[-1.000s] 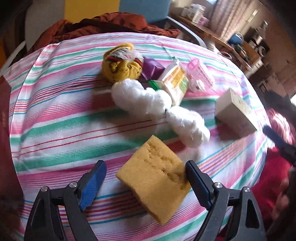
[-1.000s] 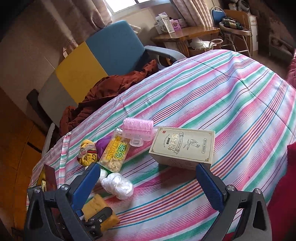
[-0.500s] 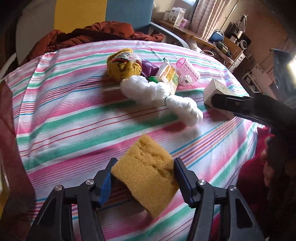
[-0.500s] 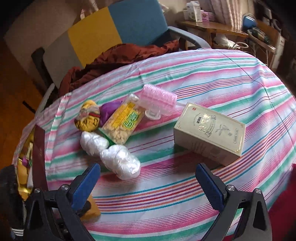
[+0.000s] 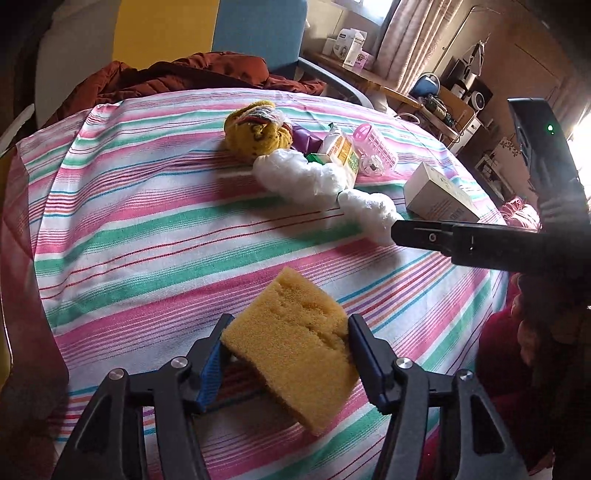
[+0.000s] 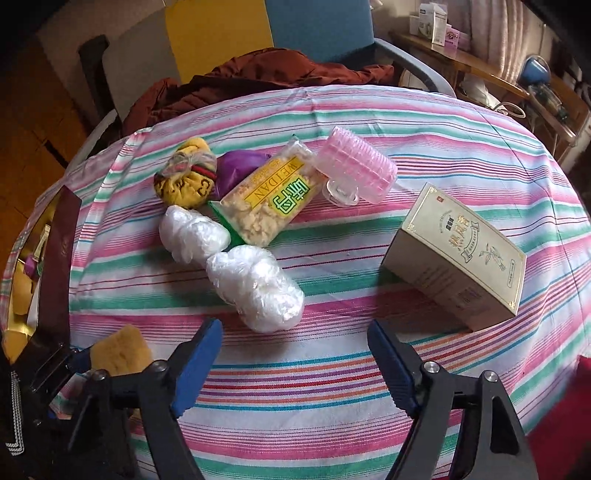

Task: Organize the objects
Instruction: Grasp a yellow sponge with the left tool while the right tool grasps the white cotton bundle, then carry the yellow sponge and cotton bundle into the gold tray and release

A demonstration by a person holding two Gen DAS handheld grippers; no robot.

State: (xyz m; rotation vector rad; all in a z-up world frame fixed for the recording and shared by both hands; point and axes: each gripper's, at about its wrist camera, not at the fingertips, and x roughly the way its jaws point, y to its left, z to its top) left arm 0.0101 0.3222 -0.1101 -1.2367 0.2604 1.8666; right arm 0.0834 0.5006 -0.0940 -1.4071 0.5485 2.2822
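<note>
My left gripper is shut on a yellow sponge and holds it lifted over the striped tablecloth; the sponge also shows at the lower left of the right wrist view. My right gripper is open and empty, just in front of two white plastic-wrapped bundles. Behind them lie a snack packet, a pink ridged container, a purple item and a yellow cloth bundle. A beige box lies to the right.
A dark red box or bag with yellow contents stands at the table's left edge. A blue and yellow chair with a rust-coloured garment stands behind the table. A side table with small boxes is at the back right.
My left gripper has closed on the sponge and lifted it off the cloth. My right gripper has moved left and closer to the white bundles, and its jaws have narrowed somewhat.
</note>
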